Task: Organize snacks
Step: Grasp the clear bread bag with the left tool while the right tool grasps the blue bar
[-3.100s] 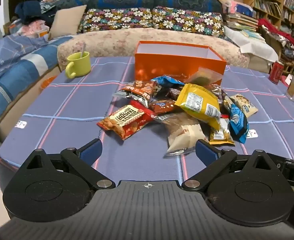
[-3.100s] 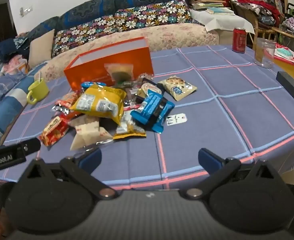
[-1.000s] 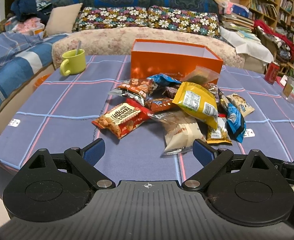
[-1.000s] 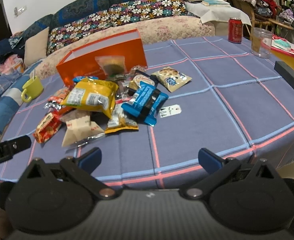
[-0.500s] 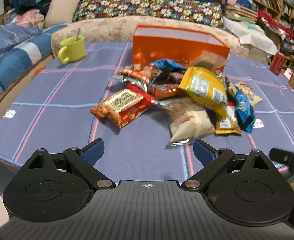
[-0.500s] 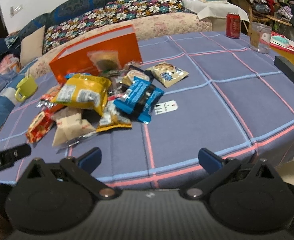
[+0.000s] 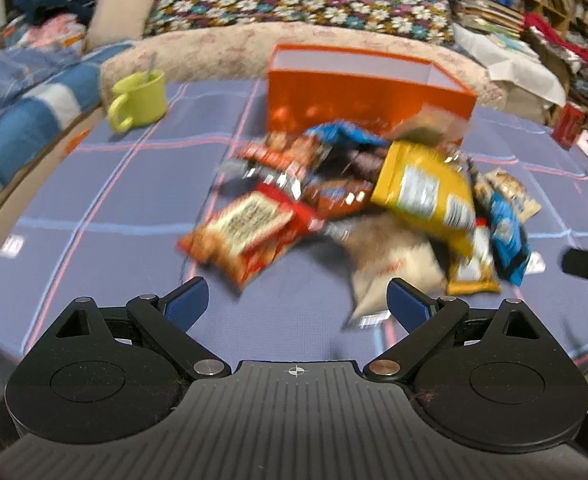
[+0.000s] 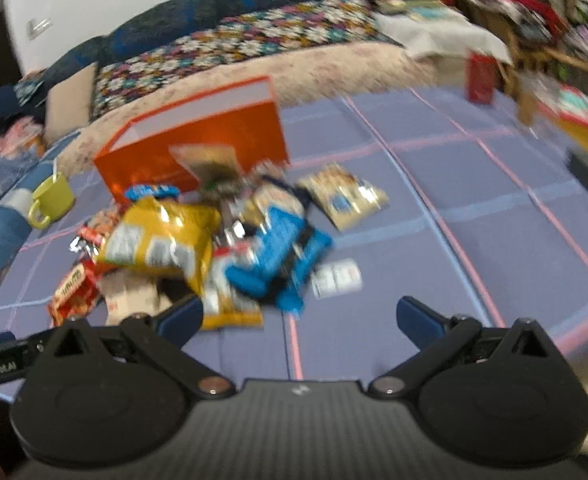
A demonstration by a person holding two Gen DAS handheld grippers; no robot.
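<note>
— While both grippers hang short of the pile, what lies where, left to right?

— Lime-green ceramic mug [image 7: 139, 98], then the crinkly red foil peanut packet [image 7: 249, 236], the open orange cardboard box [image 7: 368, 92] behind, the puffy yellow plastic bag [image 7: 426, 196], the blue wrapper [image 8: 279, 256].

— Jaws?

— Left gripper [image 7: 296, 306] spread wide, empty; right gripper [image 8: 300, 320] likewise.

— Advice?

— Probably take outer packets first, pinching a sealed edge, then lift clear toward the box.
</note>
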